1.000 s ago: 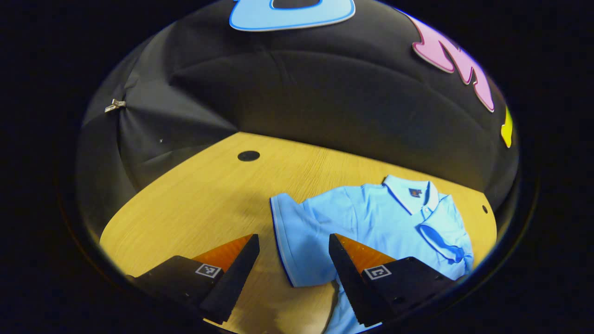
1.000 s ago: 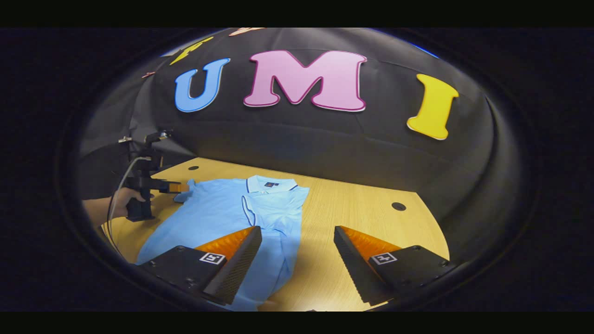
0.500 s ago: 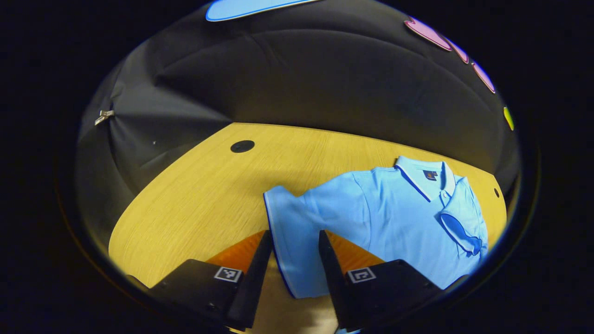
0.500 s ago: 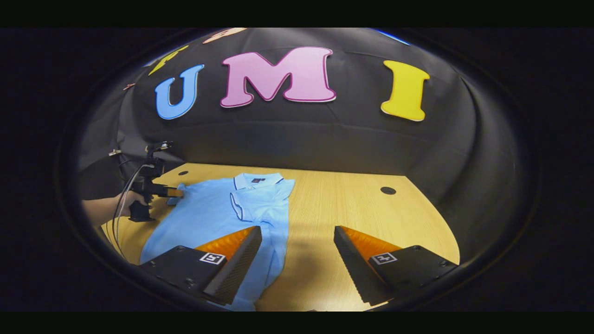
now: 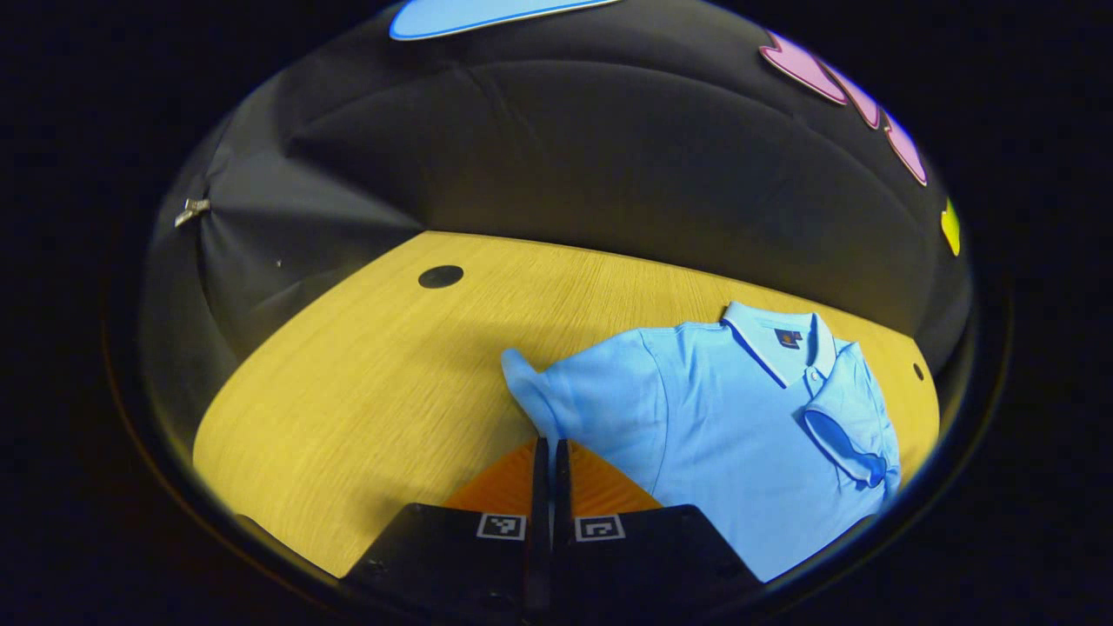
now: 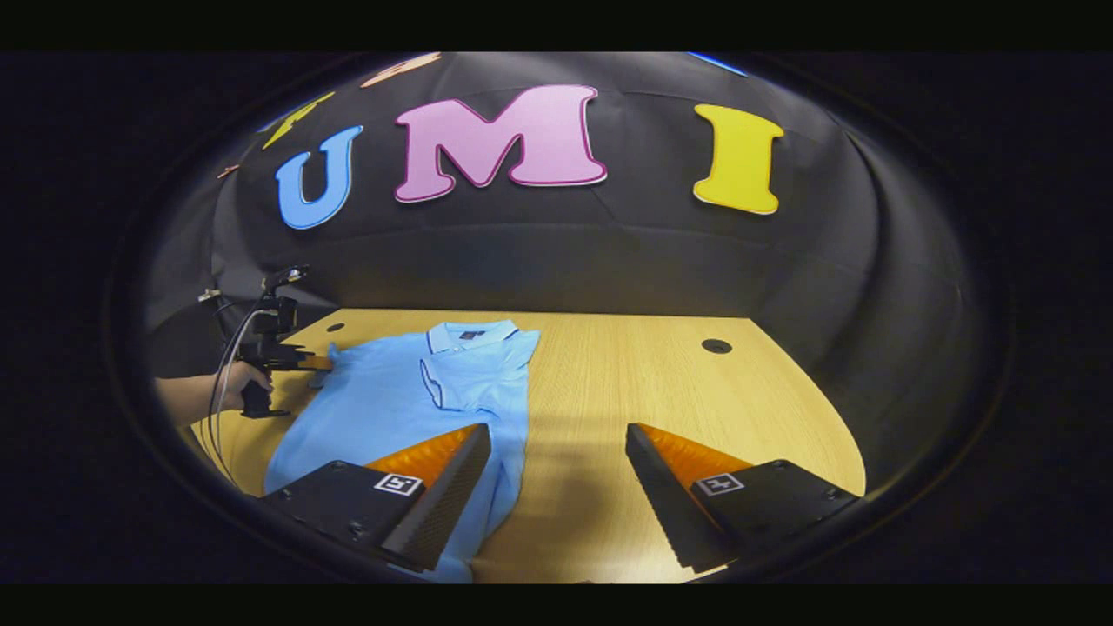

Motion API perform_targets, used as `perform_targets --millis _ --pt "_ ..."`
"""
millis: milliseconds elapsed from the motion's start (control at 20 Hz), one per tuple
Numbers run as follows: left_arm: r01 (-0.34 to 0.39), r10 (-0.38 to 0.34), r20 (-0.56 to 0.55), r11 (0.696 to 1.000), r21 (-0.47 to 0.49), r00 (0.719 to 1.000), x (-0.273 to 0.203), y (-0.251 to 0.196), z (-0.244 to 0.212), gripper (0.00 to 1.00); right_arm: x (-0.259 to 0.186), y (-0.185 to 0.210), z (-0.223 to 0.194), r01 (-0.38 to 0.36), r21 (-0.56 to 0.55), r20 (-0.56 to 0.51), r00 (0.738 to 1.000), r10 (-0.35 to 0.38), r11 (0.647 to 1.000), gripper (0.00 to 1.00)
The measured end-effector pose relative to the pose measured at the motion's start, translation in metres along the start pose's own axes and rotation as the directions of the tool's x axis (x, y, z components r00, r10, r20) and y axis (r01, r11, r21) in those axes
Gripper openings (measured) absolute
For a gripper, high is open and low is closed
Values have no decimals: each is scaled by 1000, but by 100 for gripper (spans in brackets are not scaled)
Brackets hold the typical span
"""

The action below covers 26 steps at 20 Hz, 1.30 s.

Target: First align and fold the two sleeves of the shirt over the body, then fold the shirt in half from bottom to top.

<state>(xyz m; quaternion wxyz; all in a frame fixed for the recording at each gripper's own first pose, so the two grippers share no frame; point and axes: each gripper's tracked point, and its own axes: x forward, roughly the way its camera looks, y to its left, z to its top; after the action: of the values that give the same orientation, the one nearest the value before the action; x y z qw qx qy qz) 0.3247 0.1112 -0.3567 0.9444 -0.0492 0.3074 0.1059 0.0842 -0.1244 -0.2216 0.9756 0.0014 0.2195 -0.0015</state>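
A light blue polo shirt (image 5: 730, 426) lies flat on the wooden table (image 5: 365, 382), collar (image 5: 776, 335) toward the back wall. My left gripper (image 5: 546, 445) is shut on its near sleeve (image 5: 529, 389), which bunches up at the fingertips. The other sleeve (image 5: 848, 435) lies folded over the body. In the right gripper view the shirt (image 6: 391, 404) lies left of centre, with the left gripper (image 6: 317, 358) and a hand (image 6: 228, 382) at its far-left sleeve. My right gripper (image 6: 556, 474) hovers open above the shirt's right edge and bare table, holding nothing.
Round black holes sit in the tabletop (image 5: 441, 276) (image 6: 716, 346). The black cloth wall curves round the back of the table, with a metal clip (image 5: 191, 211) on it. A cable hangs from the left gripper's handle (image 6: 228, 348). Bare wood (image 6: 678, 391) lies right of the shirt.
My left gripper's fingers came together from wide open and now pinch the near sleeve, which has crumpled. The right gripper stayed open and drifted slightly back and right.
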Motion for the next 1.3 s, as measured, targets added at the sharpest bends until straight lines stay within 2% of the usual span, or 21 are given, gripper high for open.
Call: perform_targets --millis 150,250,450,650,700,850,900,950,1000,1050,1150,1300 --pt "-5 -1 82 997 77 997 -15 -17 28 6 -5 -4 1 5 -2 8 1000 -5 1000 98" --pt "26 -41 111 990 138 993 -29 -40 42 6 -8 -5 0 9 2 7 1000 -9 1000 98" --pt "165 -178 94 977 132 980 -62 -109 46 6 -13 -3 0 9 13 6 1000 -9 1000 98" --pt "342 -354 92 931 127 931 -87 -172 42 5 -21 3 1 1 3 5 1000 -1 1000 96" --pt "377 -388 86 918 119 918 -94 -183 39 16 -24 4 1 0 0 3 1000 0 1000 96" --pt "458 -470 105 881 122 876 -124 -194 37 73 -33 8 5 2 -4 3 1000 -2 1000 98" --pt "478 -493 114 868 137 862 -139 -193 36 75 -36 10 6 1 0 2 1000 -1 1000 98" --pt "478 -497 117 864 158 860 -154 -187 31 79 -41 13 7 -2 6 -2 1000 2 1000 97" --pt "458 -481 117 870 182 869 -168 -177 23 83 -46 16 7 -3 12 -8 1000 3 1000 96" --pt "427 -456 117 879 213 882 -184 -163 13 94 -50 21 6 -6 18 -16 1000 6 1000 96" --pt "355 -388 110 903 242 915 -218 -131 -9 97 -62 30 1 -12 31 -34 999 13 999 98" --pt "329 -346 66 926 183 936 -276 -94 -58 97 -83 44 -19 -20 63 -102 994 26 998 96"
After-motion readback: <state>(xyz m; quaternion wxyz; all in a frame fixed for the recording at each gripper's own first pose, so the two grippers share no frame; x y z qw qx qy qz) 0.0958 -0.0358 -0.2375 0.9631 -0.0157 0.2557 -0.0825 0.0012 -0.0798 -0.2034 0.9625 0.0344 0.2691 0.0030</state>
